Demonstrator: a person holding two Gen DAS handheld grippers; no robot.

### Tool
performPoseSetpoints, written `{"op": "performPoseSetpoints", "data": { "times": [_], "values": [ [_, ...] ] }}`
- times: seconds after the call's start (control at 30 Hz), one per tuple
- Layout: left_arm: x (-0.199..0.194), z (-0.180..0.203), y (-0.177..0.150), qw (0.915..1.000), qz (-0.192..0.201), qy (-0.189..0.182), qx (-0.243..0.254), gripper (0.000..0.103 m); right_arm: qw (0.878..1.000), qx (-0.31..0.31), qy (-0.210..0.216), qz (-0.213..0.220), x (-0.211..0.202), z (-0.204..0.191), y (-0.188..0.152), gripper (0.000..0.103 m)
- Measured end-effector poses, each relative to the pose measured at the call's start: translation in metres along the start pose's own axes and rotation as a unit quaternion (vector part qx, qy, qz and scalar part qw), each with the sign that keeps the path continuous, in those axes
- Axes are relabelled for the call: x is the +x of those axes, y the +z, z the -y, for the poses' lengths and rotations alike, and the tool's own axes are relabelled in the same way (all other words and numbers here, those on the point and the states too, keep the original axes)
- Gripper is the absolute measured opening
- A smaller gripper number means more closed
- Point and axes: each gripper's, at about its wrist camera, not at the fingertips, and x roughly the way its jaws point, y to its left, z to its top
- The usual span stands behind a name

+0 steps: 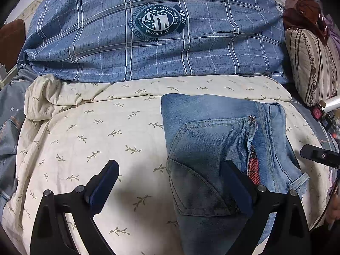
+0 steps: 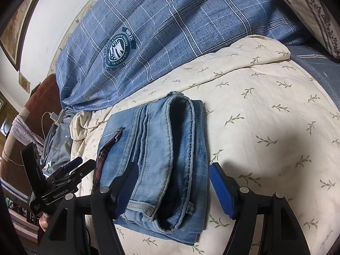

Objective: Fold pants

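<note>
Two grippers were in play here, and neither one had hold of anything. The left gripper (image 1: 171, 188) sat with its jaws spread wide; the right-hand finger (image 1: 235, 189) was over the near end of the jeans (image 1: 212, 148), the other finger over bare quilt, nothing pinched between them. The right gripper (image 2: 173, 189) was spread wide too, its blue-padded fingers (image 2: 221, 191) standing on either side of the folded bundle's near end, where the waistband and a belt loop showed. I couldn't tell whether the pads were actually touching the denim, but the jaws weren't closed on it.

The jeans themselves were folded into a compact stack, lying on a cream quilt (image 1: 85, 138) printed with little leafy sprigs. In the left wrist view you could see a back pocket, the zipper and a strip of red plaid lining; in the right wrist view the open waistband faced the camera.

Farther back, right behind the quilt, was a big blue plaid duvet (image 1: 159, 48) with a round navy crest on it. A striped pillow (image 1: 312, 63) sat off at the right edge, and a white charging cable (image 2: 47, 116) was on the left side of the bed in the right wrist view.
</note>
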Motion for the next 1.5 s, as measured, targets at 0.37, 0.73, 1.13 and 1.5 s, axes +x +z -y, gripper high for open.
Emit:
{"op": "performPoseSetpoints", "data": {
  "times": [0.37,0.73,1.13,1.5],
  "values": [
    [0.003,0.001,0.000,1.0000,-0.008,-0.001,-0.002,0.097,1.000,0.007,-0.004,-0.005,0.003,0.003,-0.003,0.073],
    [0.008,-0.007,0.002,0.9987,-0.028,-0.033,-0.028,0.097,0.999,0.030,0.004,-0.022,0.020,0.005,0.002,0.073],
    [0.012,-0.036,0.008,0.9714,-0.066,-0.220,-0.062,0.097,0.991,0.106,0.075,-0.040,0.017,0.049,0.003,0.071],
    [0.052,-0.052,0.009,0.9381,-0.128,-0.291,-0.139,0.096,0.979,0.133,0.133,-0.077,0.030,0.058,0.001,0.072]
  ]
}}
